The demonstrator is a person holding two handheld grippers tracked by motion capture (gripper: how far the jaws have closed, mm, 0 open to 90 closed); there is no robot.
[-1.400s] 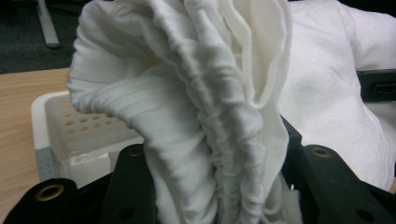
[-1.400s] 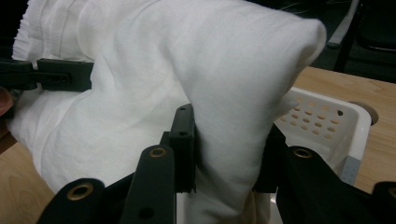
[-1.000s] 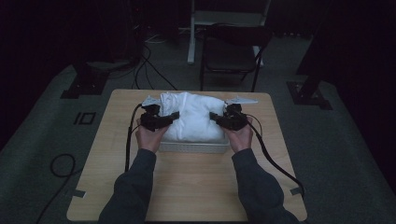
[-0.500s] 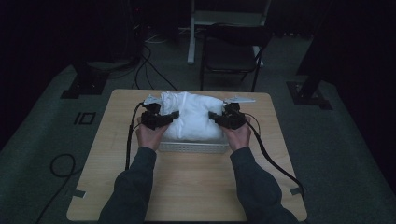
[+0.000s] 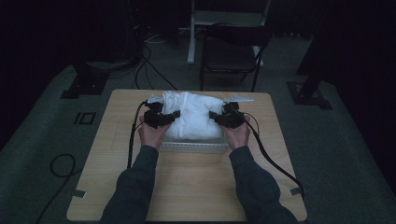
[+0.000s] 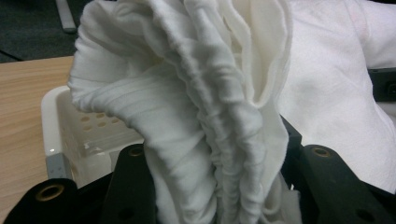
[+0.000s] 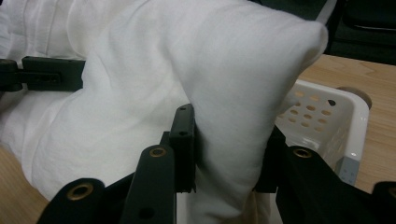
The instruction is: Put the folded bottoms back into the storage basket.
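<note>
The white cloth is heaped over the perforated white basket near the far edge of the worktop, its long axis running across between the two hands. The left tongs are clamped on its left end and the right tongs on its right end, so each hand is equally near its own end. A lift is judged to depend on both ends rising together.

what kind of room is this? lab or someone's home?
Likely a lab or recording studio, not a home: a lone wooden table on dark carpet, black stands at the sides with cables across the floor, and a folding chair behind. White cloth fills a perforated basket.
</note>
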